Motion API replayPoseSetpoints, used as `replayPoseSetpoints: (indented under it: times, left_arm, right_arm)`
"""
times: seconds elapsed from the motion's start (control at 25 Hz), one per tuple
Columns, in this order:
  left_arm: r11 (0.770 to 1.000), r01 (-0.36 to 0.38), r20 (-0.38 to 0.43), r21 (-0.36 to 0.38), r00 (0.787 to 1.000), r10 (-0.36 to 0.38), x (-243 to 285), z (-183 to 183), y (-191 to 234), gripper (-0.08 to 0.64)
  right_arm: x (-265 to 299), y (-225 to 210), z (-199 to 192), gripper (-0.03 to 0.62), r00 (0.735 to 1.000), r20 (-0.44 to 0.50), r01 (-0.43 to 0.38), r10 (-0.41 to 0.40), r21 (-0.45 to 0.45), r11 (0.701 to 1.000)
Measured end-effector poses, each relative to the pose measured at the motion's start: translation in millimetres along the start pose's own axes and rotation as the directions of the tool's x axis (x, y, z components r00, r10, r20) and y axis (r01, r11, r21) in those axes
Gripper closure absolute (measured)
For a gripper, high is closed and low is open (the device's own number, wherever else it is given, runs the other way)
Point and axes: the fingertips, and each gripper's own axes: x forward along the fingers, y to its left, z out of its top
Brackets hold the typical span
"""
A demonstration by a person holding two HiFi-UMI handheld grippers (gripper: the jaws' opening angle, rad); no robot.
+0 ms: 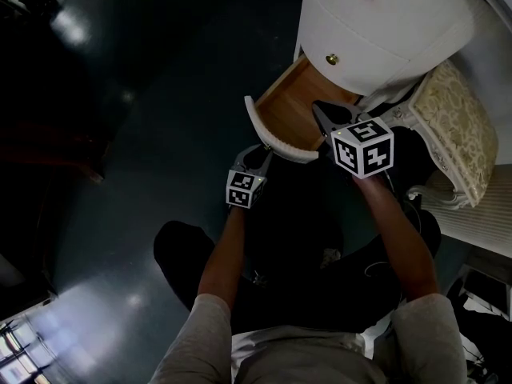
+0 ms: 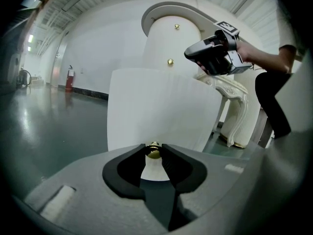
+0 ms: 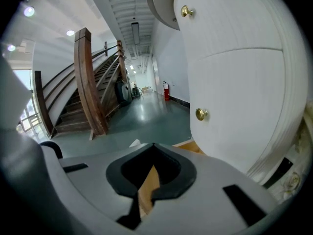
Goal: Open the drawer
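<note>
Both forearms reach forward and slightly down. The left gripper is clenched on the brass knob of the white drawer, which stands pulled out from the cabinet. The right gripper, jaws together and empty, hovers over the drawer's wooden inside. A cushioned chair stands just beside the cabinet.

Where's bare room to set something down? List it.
Free: the drawer's bare wooden bottom, between curved front and cabinet; the dark floor left of it. Crowded: drawer's right side under the right gripper; left gripper on the knob.

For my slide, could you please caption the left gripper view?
Left hand-held gripper clamps the brass knob of the pulled-out white drawer.
</note>
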Motion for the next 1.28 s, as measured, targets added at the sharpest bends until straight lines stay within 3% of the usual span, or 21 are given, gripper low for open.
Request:
replayPoseSetpoints:
  times: [0.12,0.32,0.8,1.28]
  left_arm:
    - [1.0,-0.009,0.006,-0.007,1.0,0.009,0,0,0,0.454]
    - [0.998,-0.04,0.03,-0.055,0.999,0.041,-2,-1,0,0.454]
    - [0.999,-0.034,0.008,0.008,0.999,0.034,0,-1,0,0.454]
    - [0.998,-0.06,0.012,-0.02,0.998,0.061,-1,-2,1,0.454]
  right_arm:
    - [4,8,-2,0.577,1.0,-0.016,-0.027,0.026,-0.046,0.999]
    - [9,14,-4,0.577,0.998,-0.032,-0.06,0.059,-0.048,0.997]
    - [14,15,0,0.577,0.996,-0.026,-0.084,0.083,-0.014,0.996]
    - [15,23,-8,0.577,0.994,-0.05,-0.094,0.093,-0.029,0.995]
